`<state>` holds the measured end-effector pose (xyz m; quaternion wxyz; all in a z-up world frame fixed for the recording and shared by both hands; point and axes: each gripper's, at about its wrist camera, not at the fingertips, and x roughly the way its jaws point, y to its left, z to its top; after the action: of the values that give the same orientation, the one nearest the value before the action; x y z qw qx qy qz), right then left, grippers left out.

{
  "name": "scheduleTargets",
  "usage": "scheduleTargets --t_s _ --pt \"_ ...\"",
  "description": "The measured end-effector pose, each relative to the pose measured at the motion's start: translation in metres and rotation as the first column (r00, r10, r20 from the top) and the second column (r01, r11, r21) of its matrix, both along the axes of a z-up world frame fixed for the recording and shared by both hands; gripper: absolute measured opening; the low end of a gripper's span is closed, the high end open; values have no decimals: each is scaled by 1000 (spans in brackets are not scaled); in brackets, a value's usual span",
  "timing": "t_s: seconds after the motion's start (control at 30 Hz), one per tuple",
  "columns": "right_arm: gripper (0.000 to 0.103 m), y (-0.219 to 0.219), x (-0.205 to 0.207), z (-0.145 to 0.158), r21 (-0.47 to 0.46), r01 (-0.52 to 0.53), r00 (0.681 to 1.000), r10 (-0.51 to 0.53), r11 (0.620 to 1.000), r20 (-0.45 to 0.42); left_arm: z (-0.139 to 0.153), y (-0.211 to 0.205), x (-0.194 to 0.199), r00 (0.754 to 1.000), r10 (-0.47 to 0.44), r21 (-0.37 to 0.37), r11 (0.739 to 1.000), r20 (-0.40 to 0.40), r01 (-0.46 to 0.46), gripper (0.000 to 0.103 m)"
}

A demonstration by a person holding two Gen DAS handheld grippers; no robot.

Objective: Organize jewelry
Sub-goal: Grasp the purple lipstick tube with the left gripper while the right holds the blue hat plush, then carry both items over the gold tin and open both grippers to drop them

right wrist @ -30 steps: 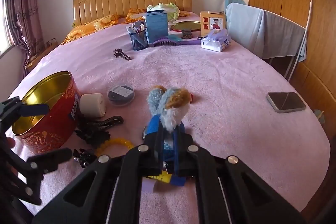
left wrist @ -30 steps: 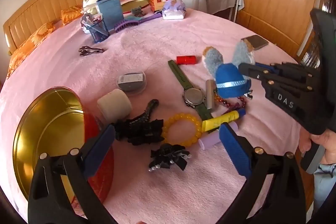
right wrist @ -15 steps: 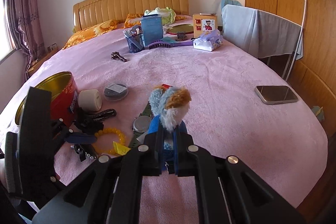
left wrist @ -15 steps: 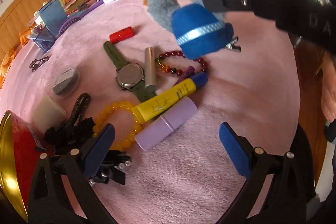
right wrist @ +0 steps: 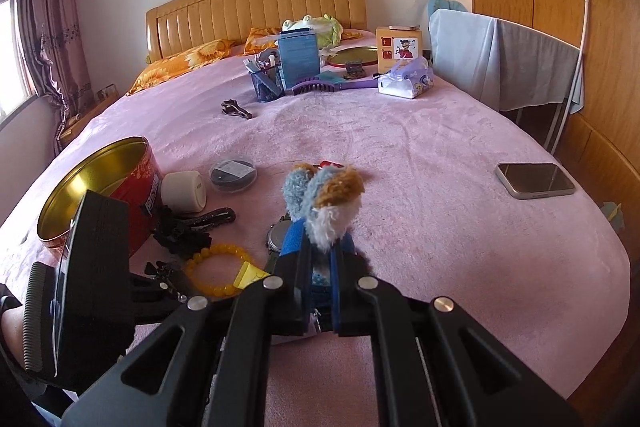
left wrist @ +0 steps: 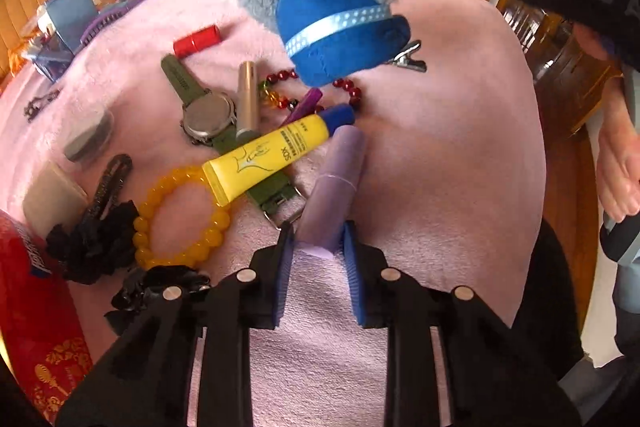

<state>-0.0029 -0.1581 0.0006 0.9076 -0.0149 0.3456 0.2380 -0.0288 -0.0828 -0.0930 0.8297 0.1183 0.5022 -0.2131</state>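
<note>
My left gripper [left wrist: 318,247] is shut on the near end of a lilac tube [left wrist: 336,187] that lies on the pink bedspread. Beside it lie a yellow tube [left wrist: 272,155], a green watch [left wrist: 208,115], a yellow bead bracelet [left wrist: 180,219], a red bead bracelet [left wrist: 352,91], a gold tube [left wrist: 247,95], a red lipstick [left wrist: 198,41] and black hair clips [left wrist: 96,243]. My right gripper [right wrist: 320,259] is shut on a blue plush-eared hair clip [right wrist: 324,203] and holds it above the pile; the clip also shows in the left wrist view [left wrist: 340,27].
A red tin with a gold inside [right wrist: 72,195] stands open at the left. A cream roll [right wrist: 184,189] and a round clear case [right wrist: 233,175] lie next to it. A phone [right wrist: 536,181] lies at the right. A pen cup, blue box, purple brush and tissues stand at the far end.
My left gripper moved forward and down and closed on the lilac tube. My right gripper still holds the plush clip, raised a little higher over the pile.
</note>
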Motion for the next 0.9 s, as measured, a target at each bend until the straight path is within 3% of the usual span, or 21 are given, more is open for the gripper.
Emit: scheduleTargets --t_s 0.23,0.47,0.57,0.73,0.9 --pt "9 -3 -4 20 -8 25 999 -24 1000 35 36 24 -4 994 55 -85 995 91 -48 22" --pt "9 31 -16 48 -13 -33 996 34 999 84 80 78 -16 965 149 -161 980 214 -116 22" --pt "9 63 -23 62 5 -105 989 104 994 104 98 112 -27 943 213 -179 969 255 -170 22" --pt "9 131 -35 83 32 -248 962 242 968 130 119 187 -52 880 355 -206 931 316 -302 22" --pt "9 214 -53 86 17 -387 916 382 922 120 106 261 -67 825 482 -197 876 296 -440 22"
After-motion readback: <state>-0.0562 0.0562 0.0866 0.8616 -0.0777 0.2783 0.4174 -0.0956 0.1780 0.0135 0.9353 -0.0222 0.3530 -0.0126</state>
